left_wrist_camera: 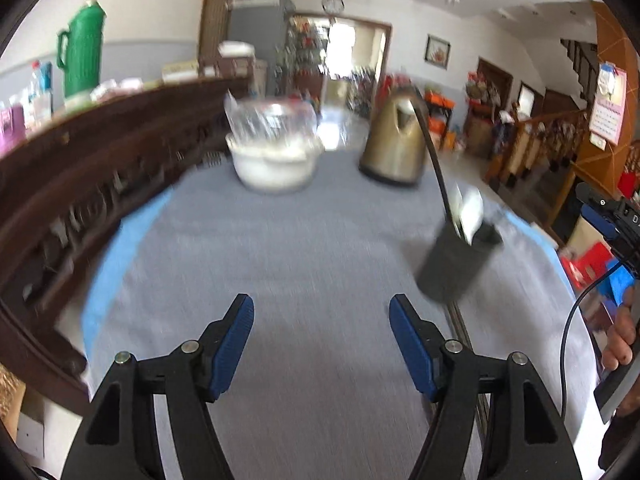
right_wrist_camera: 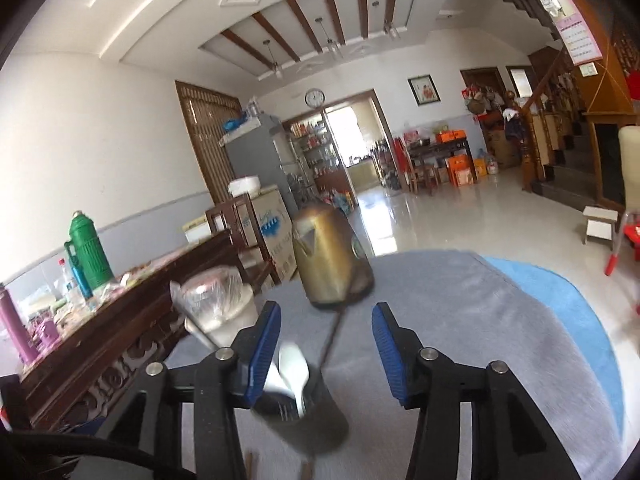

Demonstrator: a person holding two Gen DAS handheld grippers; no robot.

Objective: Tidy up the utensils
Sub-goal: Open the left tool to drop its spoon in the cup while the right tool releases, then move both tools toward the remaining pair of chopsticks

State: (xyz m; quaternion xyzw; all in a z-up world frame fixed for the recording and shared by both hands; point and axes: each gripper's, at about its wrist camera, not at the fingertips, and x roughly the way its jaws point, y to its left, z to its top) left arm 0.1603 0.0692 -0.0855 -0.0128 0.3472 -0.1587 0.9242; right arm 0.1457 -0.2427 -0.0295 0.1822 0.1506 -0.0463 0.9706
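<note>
A dark utensil holder [left_wrist_camera: 456, 264] stands on the grey tablecloth [left_wrist_camera: 280, 248], right of centre in the left wrist view. A white spoon [left_wrist_camera: 472, 212] and a long dark handle [left_wrist_camera: 432, 152] stick out of it. My left gripper [left_wrist_camera: 321, 304] is open above bare cloth, short of the holder and to its left, with nothing between its fingers. In the right wrist view the holder [right_wrist_camera: 304, 420] sits just below and between the fingers, and its white spoon [right_wrist_camera: 294, 372] lies close to the left pad. My right gripper [right_wrist_camera: 327, 308] is open; the thin handle [right_wrist_camera: 334, 336] rises between its fingers, touching neither.
A brass kettle [left_wrist_camera: 394, 144] and a white bowl under a plastic-wrapped bowl [left_wrist_camera: 272, 160] stand at the table's far end. A dark wooden sideboard [left_wrist_camera: 80, 184] with a green thermos [left_wrist_camera: 82, 48] runs along the left. A hand [left_wrist_camera: 620, 336] shows at the right edge.
</note>
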